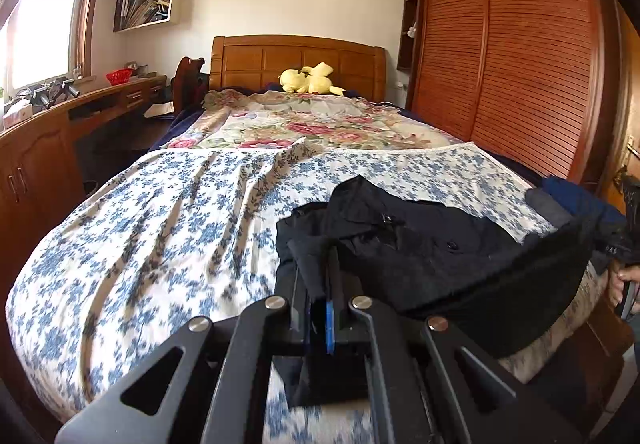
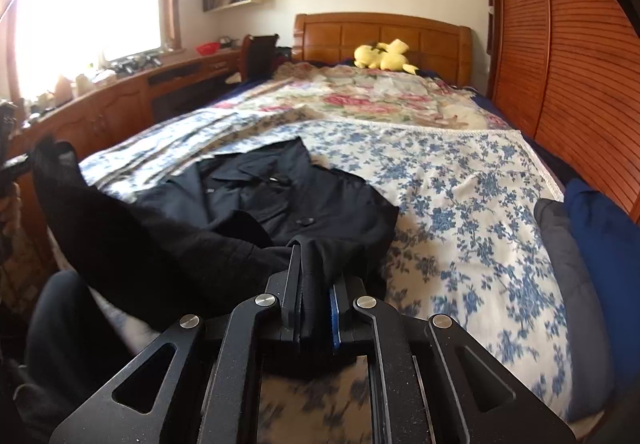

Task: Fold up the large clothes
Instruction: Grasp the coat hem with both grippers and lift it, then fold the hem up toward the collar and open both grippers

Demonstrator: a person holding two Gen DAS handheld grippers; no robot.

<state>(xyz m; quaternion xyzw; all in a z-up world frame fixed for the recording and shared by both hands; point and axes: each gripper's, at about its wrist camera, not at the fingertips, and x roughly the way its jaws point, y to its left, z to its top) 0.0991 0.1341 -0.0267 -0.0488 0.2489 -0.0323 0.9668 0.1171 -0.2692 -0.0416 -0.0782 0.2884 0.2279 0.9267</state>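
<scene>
Left gripper (image 1: 320,268): I have it clamped on the shirt's hem.
Right gripper (image 2: 314,264): I have it pinching another hem corner.
Shirt (image 1: 420,244): black, buttoned, collar up-bed, lying near the bed's (image 1: 160,228) foot edge, hem lifted.

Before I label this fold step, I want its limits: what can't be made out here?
- Black garment: its near hem, in both wrist views, is hidden behind the left gripper and right gripper, whose jaws are shut on it.
- Its sleeves: lost in dark folds.
- Blue floral sheet: blurred near the bottom edge.
</scene>
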